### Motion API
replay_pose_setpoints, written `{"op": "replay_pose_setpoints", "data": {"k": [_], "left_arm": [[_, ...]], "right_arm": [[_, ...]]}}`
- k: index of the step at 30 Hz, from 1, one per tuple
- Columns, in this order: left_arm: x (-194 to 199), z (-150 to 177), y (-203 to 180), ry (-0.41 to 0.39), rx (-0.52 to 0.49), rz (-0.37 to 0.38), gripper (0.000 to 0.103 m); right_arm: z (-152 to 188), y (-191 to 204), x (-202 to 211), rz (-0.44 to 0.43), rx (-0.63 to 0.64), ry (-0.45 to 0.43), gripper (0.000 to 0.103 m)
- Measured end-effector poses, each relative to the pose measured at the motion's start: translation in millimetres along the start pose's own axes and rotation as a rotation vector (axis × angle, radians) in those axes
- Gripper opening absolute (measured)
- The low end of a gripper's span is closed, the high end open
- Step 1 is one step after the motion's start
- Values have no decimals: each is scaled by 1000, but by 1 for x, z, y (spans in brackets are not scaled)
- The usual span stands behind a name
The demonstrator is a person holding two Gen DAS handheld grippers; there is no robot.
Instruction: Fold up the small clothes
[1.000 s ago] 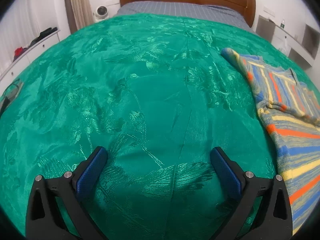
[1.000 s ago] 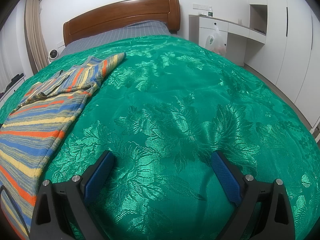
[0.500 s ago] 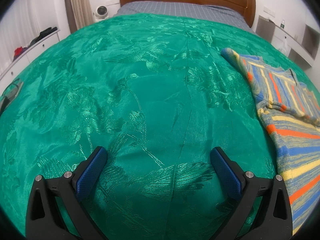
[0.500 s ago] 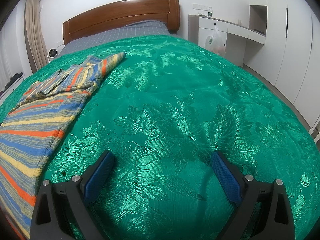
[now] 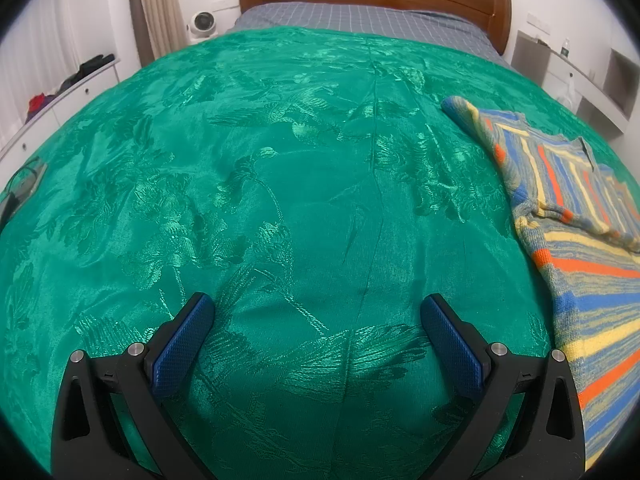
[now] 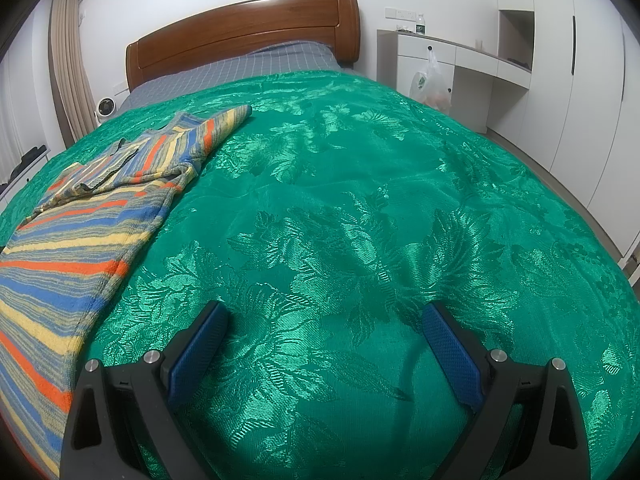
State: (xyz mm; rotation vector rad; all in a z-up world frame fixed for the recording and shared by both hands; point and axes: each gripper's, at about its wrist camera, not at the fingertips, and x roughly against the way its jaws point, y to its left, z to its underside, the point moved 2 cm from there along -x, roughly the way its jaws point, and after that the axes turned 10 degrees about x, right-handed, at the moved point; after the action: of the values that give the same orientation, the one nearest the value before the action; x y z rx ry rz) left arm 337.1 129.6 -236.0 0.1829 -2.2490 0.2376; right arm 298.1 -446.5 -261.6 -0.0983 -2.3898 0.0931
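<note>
A striped knit garment (image 5: 580, 248) in blue, orange and yellow lies flat on the green bedspread (image 5: 280, 200), at the right edge of the left wrist view. It also shows at the left of the right wrist view (image 6: 80, 248), with a sleeve folded over its upper part. My left gripper (image 5: 318, 312) is open and empty over bare bedspread, left of the garment. My right gripper (image 6: 324, 320) is open and empty over bare bedspread (image 6: 380, 220), right of the garment.
A wooden headboard (image 6: 240, 40) and grey checked sheet (image 5: 360, 20) are at the far end. White drawers with a hanging plastic bag (image 6: 430, 84) and wardrobes stand to the right. A small white fan (image 5: 202, 24) and a low shelf (image 5: 60, 92) stand to the left.
The right wrist view has shifted slightly, so the garment sits a little further left and lower in it. Both grippers stay open; the left view is unchanged.
</note>
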Motion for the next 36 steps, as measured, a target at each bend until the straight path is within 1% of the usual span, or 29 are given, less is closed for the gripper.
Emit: {"op": "replay_pose_setpoints", "data": {"k": [9, 12, 14, 15, 18, 19, 20, 21, 22, 23, 24, 26, 27, 28, 29, 30, 31, 32, 33, 34, 35, 36], "left_arm": [[0, -1, 0, 0, -4, -4, 103], [-3, -3, -2, 12, -4, -10, 103], [-2, -2, -3, 13, 8, -16, 103], [-3, -2, -3, 20, 14, -16, 103], [-3, -7, -1, 75, 35, -6, 102], [2, -8, 0, 93, 42, 7, 101], [11, -7, 2, 110, 45, 30, 99], [24, -5, 4, 117, 43, 69, 93], [40, -1, 5, 121, 32, 115, 91], [61, 6, 4, 125, 6, 166, 91], [83, 14, 4, 126, -28, 208, 93], [123, 41, 1, 144, -101, 268, 97], [137, 57, -2, 165, -135, 293, 97], [149, 79, -5, 202, -169, 315, 97], [153, 93, -8, 233, -191, 322, 97], [156, 112, -13, 269, -214, 324, 97], [156, 123, -18, 290, -227, 324, 96], [154, 138, -25, 316, -244, 327, 90], [152, 146, -29, 332, -253, 329, 82], [149, 152, -34, 353, -259, 327, 77], [145, 158, -38, 380, -258, 327, 69], [142, 161, -41, 391, -259, 313, 69]], "right_arm": [[0, 0, 0, -2, -1, -2, 97], [0, 0, 0, -4, -2, -3, 97], [0, -1, 0, -6, -3, -3, 97], [0, 0, 0, -5, -3, -3, 97], [-1, -1, 1, -9, -3, 5, 97], [-2, -1, 1, -16, -2, 16, 97], [-7, -2, 2, -30, 8, 49, 97], [-12, -3, 4, -46, 20, 80, 97], [-18, -4, 11, -74, 34, 105, 96], [-24, -4, 28, -112, 53, 96, 96], [-27, -4, 46, -140, 76, 68, 96], [-31, 3, 95, -222, 178, 13, 96], [-29, 8, 112, -267, 220, 18, 96], [-24, 14, 127, -324, 258, 41, 96], [-14, 21, 140, -385, 280, 82, 96], [-6, 25, 145, -419, 280, 112, 96], [6, 30, 148, -452, 266, 152, 96], [18, 34, 147, -486, 235, 198, 96], [30, 37, 143, -514, 188, 239, 95], [36, 38, 140, -528, 156, 258, 91], [44, 39, 133, -548, 103, 286, 84], [49, 39, 127, -556, 61, 310, 75]]}}
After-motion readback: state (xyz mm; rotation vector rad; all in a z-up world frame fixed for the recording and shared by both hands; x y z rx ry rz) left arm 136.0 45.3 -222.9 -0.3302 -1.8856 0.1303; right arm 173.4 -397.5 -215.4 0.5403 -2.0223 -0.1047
